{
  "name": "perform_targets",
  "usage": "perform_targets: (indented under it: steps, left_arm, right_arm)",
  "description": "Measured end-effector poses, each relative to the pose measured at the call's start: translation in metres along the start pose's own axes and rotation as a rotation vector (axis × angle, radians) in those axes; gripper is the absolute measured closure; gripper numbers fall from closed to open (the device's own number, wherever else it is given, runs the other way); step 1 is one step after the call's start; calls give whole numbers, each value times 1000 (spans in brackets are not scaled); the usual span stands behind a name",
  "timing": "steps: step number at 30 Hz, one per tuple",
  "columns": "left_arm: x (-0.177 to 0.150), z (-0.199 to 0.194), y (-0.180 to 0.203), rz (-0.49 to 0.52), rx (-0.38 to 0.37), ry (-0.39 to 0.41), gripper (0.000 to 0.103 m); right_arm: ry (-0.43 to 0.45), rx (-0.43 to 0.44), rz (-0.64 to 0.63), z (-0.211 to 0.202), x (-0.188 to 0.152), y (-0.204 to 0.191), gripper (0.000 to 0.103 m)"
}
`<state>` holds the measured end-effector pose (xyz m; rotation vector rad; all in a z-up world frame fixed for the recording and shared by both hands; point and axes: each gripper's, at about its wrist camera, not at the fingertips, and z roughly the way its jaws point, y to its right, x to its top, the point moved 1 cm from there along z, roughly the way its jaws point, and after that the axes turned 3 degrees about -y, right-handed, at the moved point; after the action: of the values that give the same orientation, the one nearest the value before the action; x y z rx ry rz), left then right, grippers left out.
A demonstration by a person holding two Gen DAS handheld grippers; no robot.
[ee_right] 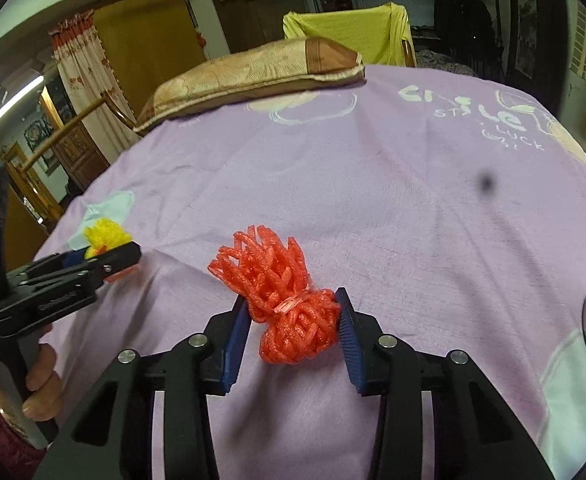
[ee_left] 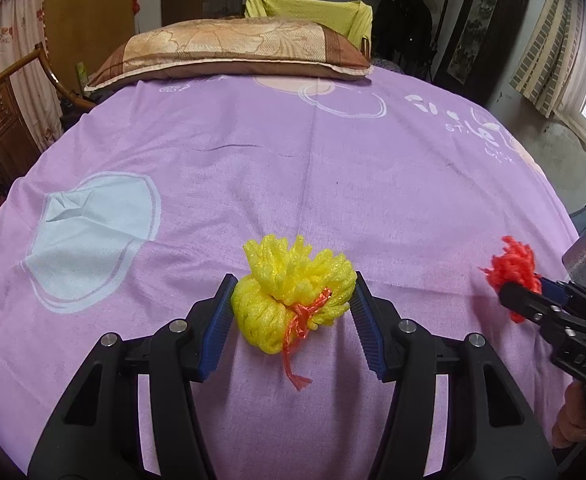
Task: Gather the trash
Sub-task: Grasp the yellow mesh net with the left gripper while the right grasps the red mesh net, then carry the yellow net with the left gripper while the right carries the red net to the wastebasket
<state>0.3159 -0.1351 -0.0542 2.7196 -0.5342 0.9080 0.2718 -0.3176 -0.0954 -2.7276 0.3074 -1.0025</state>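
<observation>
On the bed (ee_left: 333, 168), the left hand-held gripper (ee_left: 293, 300) clamps the yellow net (ee_left: 289, 292); the right hand-held gripper (ee_right: 293, 320) pinches the red net (ee_right: 289, 312). A pillow (ee_left: 229, 52) lies far off, a pale patch (ee_left: 89, 236) left; open sheet between

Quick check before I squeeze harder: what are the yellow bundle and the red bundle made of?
Yellow bundle: looks like foam netting, the soft fruit-sleeve kind, with puffy, slightly glossy looped strands, tied with a thin red plastic strip. Red bundle: apparently the same foam mesh with open loops, cinched at the waist.
</observation>
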Motion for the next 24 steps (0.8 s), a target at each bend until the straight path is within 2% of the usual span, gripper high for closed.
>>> perform_targets:
  steps: [7, 14, 17, 20, 24]
  left_arm:
    - [-2, -11, -7, -24, -26, 26, 47]
    - [-10, -27, -13, -40, -35, 61, 47]
    - [-21, -33, -18, -56, -74, 44, 47]
    - [-36, -46, -23, -48, -57, 34, 47]
    - [-49, -73, -29, -47, -22, 62, 47]
  right_arm:
    - [71, 35, -21, -35, -11, -13, 61]
    - [99, 57, -30, -58, -30, -20, 61]
    - [119, 61, -34, -68, -39, -21, 61]
    - [145, 40, -44, -79, -50, -22, 61]
    - [175, 36, -48, -93, -59, -23, 61]
